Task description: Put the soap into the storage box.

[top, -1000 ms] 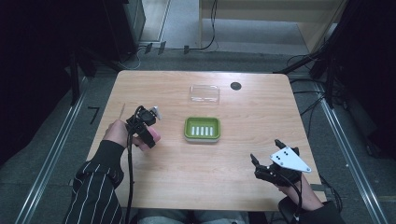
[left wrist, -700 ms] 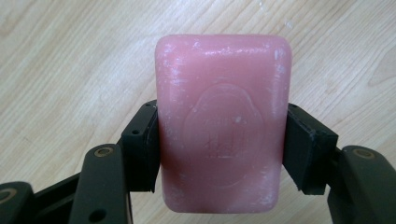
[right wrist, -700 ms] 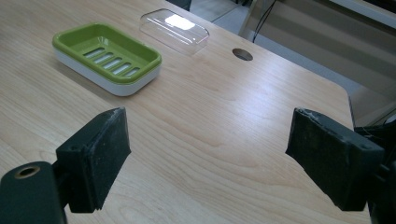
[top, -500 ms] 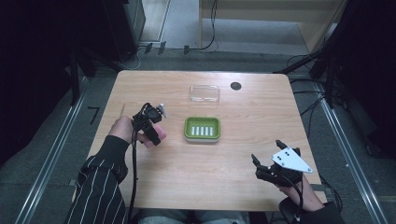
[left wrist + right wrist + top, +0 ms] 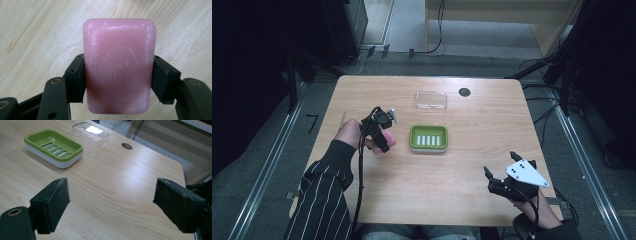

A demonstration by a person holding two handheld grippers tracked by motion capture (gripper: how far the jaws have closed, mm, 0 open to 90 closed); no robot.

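A pink soap bar (image 5: 119, 66) sits clamped between the black jaws of my left gripper (image 5: 117, 80), held over the wooden table; in the high view the left gripper (image 5: 382, 136) hangs just left of the green soap dish, with the pink soap bar (image 5: 388, 141) peeking out below it. The green soap dish (image 5: 428, 138) with slotted bottom stands mid-table, empty, also in the right gripper view as the green soap dish (image 5: 53, 147). My right gripper (image 5: 496, 181) rests at the front right, jaws wide apart with nothing between them (image 5: 111, 207).
A clear plastic lid (image 5: 431, 100) lies behind the dish, also seen as the clear lid (image 5: 90, 133). A round cable hole (image 5: 464, 92) sits near the table's far edge. Dark floor and cables surround the table (image 5: 492, 130).
My left gripper has carried the soap bar to the right, closer to the green dish. The right gripper has stayed in place.
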